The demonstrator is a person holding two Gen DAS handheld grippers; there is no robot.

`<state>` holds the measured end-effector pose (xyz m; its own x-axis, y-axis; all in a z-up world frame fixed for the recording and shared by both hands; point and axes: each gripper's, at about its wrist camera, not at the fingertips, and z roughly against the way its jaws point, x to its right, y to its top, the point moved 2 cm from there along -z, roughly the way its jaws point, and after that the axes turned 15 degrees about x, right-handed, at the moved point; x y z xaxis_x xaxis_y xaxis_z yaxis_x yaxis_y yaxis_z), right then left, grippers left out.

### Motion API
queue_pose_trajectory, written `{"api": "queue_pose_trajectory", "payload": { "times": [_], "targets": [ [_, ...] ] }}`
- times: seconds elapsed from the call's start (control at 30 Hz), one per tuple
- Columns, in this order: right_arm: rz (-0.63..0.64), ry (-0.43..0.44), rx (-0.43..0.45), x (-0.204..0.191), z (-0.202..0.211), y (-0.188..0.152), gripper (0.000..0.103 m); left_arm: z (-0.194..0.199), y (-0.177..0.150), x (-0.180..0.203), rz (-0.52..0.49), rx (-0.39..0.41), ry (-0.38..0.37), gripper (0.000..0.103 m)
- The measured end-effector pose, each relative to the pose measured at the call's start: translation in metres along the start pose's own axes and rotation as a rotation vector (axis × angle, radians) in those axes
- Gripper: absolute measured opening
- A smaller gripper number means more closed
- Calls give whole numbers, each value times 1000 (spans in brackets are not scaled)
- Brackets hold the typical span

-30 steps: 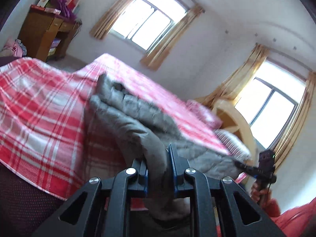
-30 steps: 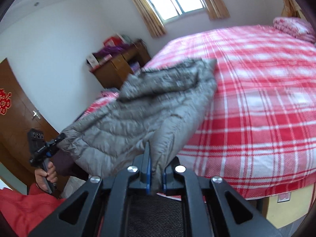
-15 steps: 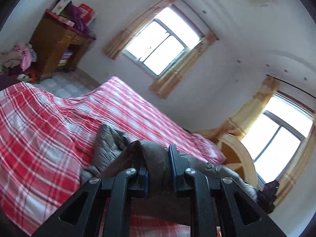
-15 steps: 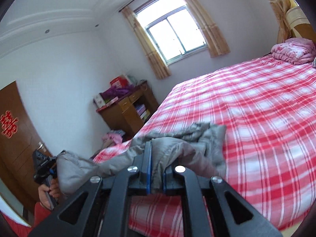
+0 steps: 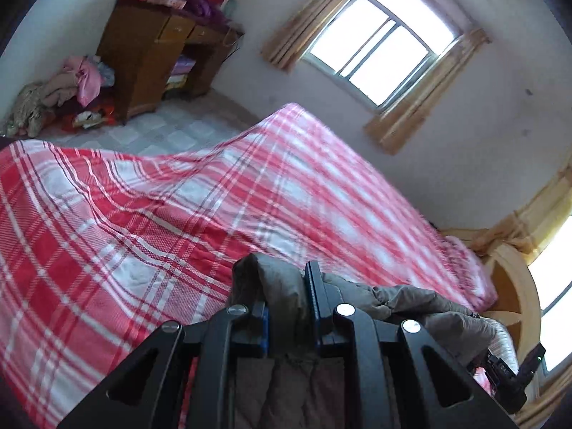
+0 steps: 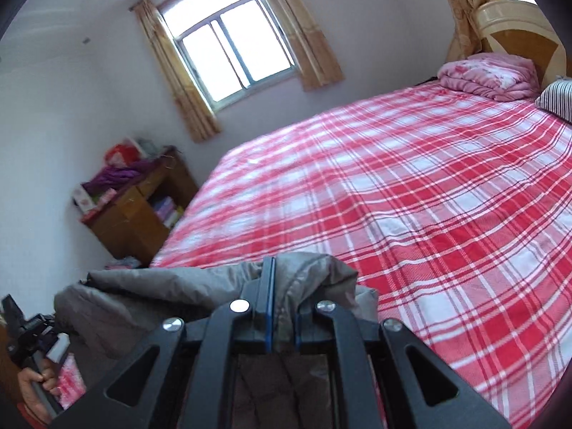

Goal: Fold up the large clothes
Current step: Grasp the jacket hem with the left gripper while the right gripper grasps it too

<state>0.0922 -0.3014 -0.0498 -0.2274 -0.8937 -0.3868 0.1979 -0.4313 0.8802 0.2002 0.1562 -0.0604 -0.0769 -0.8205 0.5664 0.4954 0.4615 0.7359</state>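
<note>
Jaws: both pairs pinching grey jacket (image 6: 200, 287) | jacket: stretched sideways between left gripper (image 5: 286, 304) and right gripper (image 6: 282, 307), hanging below them at near bed (image 6: 411, 193) edge | next, likely: lay flat forward onto bed

A: Item, left matte-black two-finger gripper (image 5: 286, 307)?
B: Angular struts, round silver screws, blue pad edging.
A: Right matte-black two-finger gripper (image 6: 282, 300)?
B: Identical. Bare-skinned hand (image 6: 35, 382) beside it, lower left, grips black handle.
</note>
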Motion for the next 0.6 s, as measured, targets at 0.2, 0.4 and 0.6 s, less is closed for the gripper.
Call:
{"api": "queue_pose_trajectory", "payload": {
  "times": [0.2,0.4,0.6],
  "targets": [
    [96,-149,-76,15,-74,-50,13,-62,-30,-9,-97,-92,94,17],
    [98,-176,-126,32,-105,-85,17,-76,-47,-26,-55,-125,41,18],
    [-11,-125,-168,48,-113,-93,18,-60,-25,-43,141,-155,-63,22]
  ]
}}
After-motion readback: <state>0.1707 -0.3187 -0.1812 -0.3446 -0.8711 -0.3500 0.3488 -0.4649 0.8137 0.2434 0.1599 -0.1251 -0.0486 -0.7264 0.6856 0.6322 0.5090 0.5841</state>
